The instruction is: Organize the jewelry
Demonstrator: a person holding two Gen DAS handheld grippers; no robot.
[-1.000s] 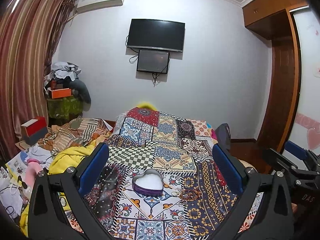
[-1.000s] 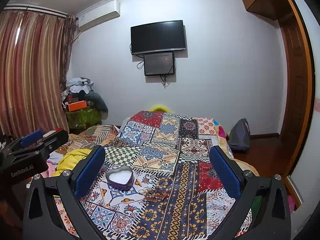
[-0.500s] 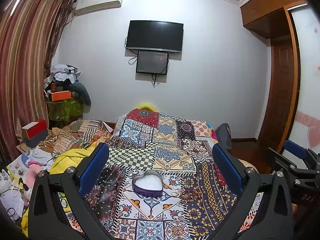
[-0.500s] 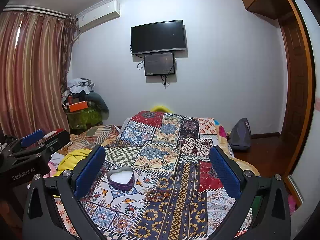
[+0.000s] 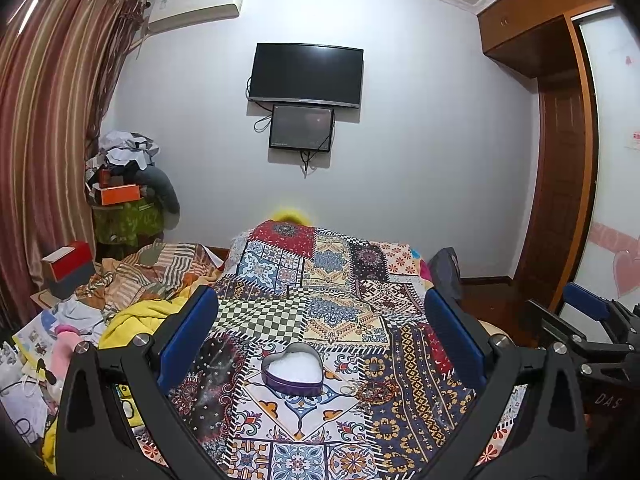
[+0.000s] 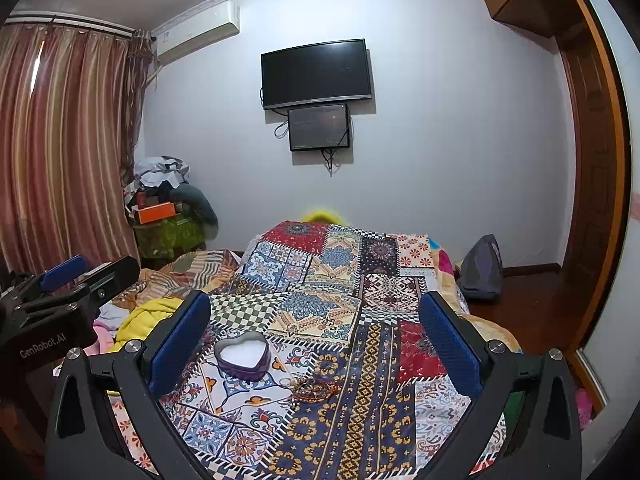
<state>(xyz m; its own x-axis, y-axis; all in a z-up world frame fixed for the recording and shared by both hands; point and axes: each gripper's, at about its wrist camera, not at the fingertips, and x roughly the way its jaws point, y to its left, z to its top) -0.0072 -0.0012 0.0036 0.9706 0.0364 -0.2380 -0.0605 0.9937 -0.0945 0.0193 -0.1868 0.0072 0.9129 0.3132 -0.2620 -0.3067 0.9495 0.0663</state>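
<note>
While both tongs hang above the near end of a bed, neither touches anything. The left tongs (image 5: 320,344) are spread wide w/ blue pads far apart, nothing between them; the right tongs (image 6: 316,340) likewise gape apart, empty. In the left wrist view the right tongs show at the far right edge; in the right wrist view the left tongs show at the far left edge.

The bed (image 5: 332,280) is covered by a patchwork quilt (image 6: 312,308) of red, blue, cream & checkered squares. On the quilt, near the front, sits a heart-shaped tin (image 5: 292,368), purple wall, open top, white inside. Just right of the tin lies a small tangle of reddish-brown beaded jewelry (image 5: 378,390), apart from the tin, not in it; a thin pale ring-like piece (image 5: 347,389) lies between the two, too small to tell what it is.

Left of the bed: a yellow blanket (image 5: 132,316), striped cloth & loose clutter. Back-left corner holds a stack of clothes & an orange box (image 5: 120,194) beside striped curtains (image 5: 44,140). On the far wall hangs a dark TV (image 5: 306,74) w/ a smaller screen (image 5: 301,127) under it, an AC unit (image 5: 196,6) up top left. A wooden wardrobe (image 5: 560,168) stands at right.
</note>
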